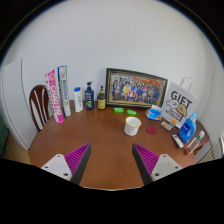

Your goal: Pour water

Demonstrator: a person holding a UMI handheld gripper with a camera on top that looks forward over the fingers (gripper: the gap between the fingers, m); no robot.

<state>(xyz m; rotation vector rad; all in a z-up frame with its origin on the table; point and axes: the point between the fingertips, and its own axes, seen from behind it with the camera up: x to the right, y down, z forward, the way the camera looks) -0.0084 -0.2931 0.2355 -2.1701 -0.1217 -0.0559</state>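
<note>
Gripper view: approach stage of the pouring task, nothing yet grasped.

The gripper (112, 160) hangs over the near edge of the round brown wooden table (95, 150), its jaws spread wide and empty. A small white cylindrical cup (132, 125) stands on the table beyond the fingers, slightly right. Far left, a row of upright bottles (88, 97) lines the wall beside a framed group photograph (136, 88); a white gift bag (179, 100) stands far right. Judged from this, no vessel is lifted and no water poured; grasping and pouring remain.
</note>
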